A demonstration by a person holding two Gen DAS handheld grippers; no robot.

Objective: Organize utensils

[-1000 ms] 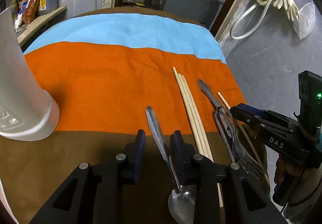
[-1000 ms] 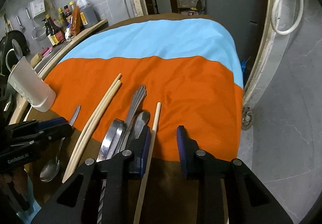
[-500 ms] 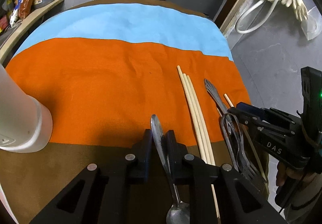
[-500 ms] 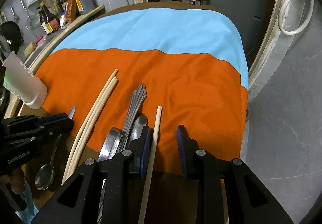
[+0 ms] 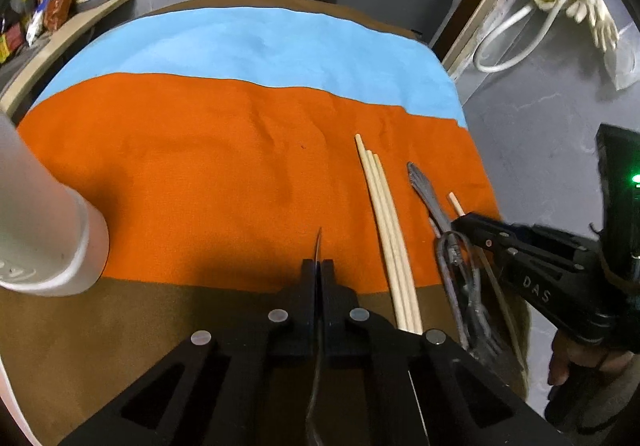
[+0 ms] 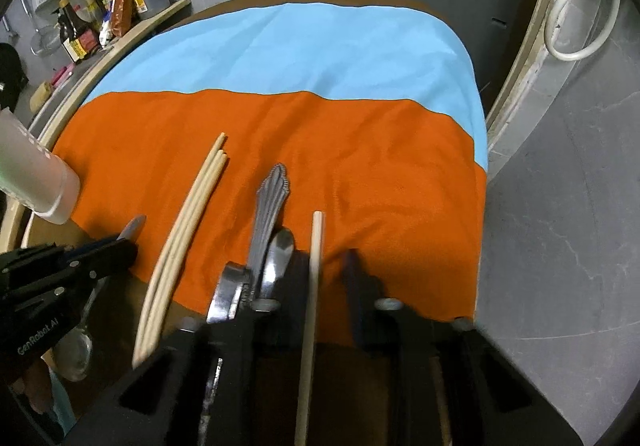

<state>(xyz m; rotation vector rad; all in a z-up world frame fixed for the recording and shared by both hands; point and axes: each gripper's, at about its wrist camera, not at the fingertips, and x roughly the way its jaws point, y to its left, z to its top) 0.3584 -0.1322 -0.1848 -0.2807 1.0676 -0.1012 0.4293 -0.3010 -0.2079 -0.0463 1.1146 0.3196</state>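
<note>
Spoon [image 5: 318, 246] now clamped (turned edge-on), left gripper [image 5: 318, 278] closed

Your right gripper [image 6: 322, 270] stands with its jaws apart around a single chopstick [image 6: 313, 294] on the orange cloth [image 6: 380, 181]. Just left of it lie a bundle of metal cutlery [image 6: 264, 230] and three chopsticks [image 6: 188, 221] side by side. Your left gripper [image 6: 120, 250] is clamped on a spoon [image 6: 76, 354], near a white cup [image 6: 32, 173].
</note>
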